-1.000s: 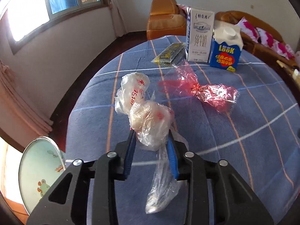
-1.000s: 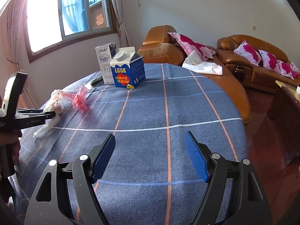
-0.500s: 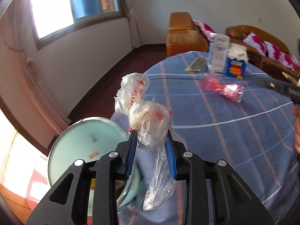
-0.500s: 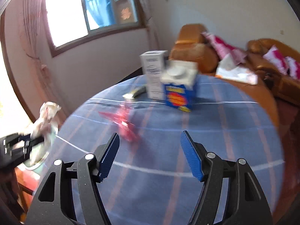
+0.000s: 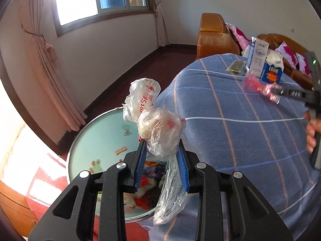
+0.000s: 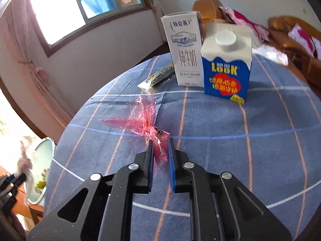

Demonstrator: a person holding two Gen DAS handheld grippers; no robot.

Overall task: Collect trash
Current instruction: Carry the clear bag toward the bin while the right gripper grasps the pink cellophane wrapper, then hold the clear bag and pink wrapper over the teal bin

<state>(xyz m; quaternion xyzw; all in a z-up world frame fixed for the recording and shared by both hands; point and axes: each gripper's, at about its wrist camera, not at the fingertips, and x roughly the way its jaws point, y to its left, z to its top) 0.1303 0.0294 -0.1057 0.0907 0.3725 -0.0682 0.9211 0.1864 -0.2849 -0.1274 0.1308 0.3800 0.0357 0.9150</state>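
Note:
My left gripper point(image 5: 162, 143) is shut on a crumpled clear plastic bag point(image 5: 160, 126) with red print. It holds the bag off the table's edge, above a round pale-green bin point(image 5: 100, 138) with trash inside. My right gripper point(image 6: 160, 140) rests low over the blue checked tablecloth point(image 6: 220, 140). Its jaws are closing tight, and the near end of a red cellophane wrapper point(image 6: 140, 120) is pinched between them. The rest of the wrapper lies spread on the cloth. In the right wrist view the bag point(image 6: 25, 156) and the bin point(image 6: 43, 170) show at the far left.
A tall white milk carton point(image 6: 185, 50) and a blue-and-white carton point(image 6: 226, 64) stand upright behind the wrapper. A dark and yellow sachet point(image 6: 158, 77) lies to their left. Orange-brown sofas point(image 5: 214, 36) stand beyond the table. A hand point(image 5: 312, 132) grips the right tool.
The left gripper carried the bag from over the table leftward to above the bin. The right gripper moved in on the red wrapper, and its wide jaws closed on it.

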